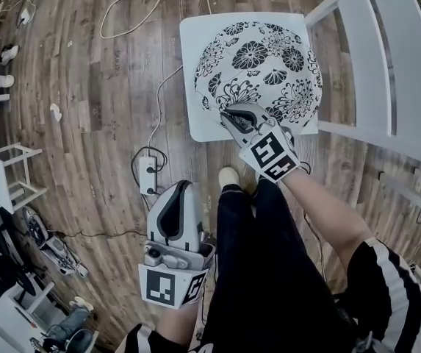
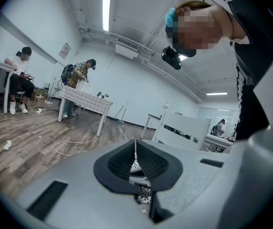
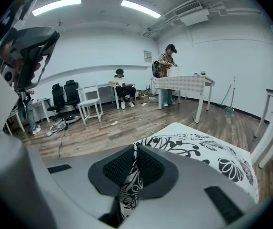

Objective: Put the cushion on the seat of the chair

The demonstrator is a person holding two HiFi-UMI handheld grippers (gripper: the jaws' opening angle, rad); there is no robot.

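Observation:
A round cushion (image 1: 265, 68) with a black-and-white flower print lies on the white seat (image 1: 195, 43) of the chair, whose slatted back (image 1: 386, 57) rises at the right. My right gripper (image 1: 231, 116) is at the cushion's near edge, shut on a fold of its fabric. In the right gripper view that fold runs between the pads (image 3: 148, 168), and the rest of the cushion (image 3: 207, 151) spreads to the right. My left gripper (image 1: 183, 191) hangs over the floor, nearer to me and left of the chair. Its jaws are shut with nothing in them (image 2: 135, 159).
A power strip (image 1: 149, 175) and its cables (image 1: 133, 13) lie on the wooden floor left of the chair. A white frame (image 1: 4, 175) stands at the far left. My dark trousers and a shoe (image 1: 228, 176) are below the seat. People (image 3: 167, 73) stand and sit by a table far off.

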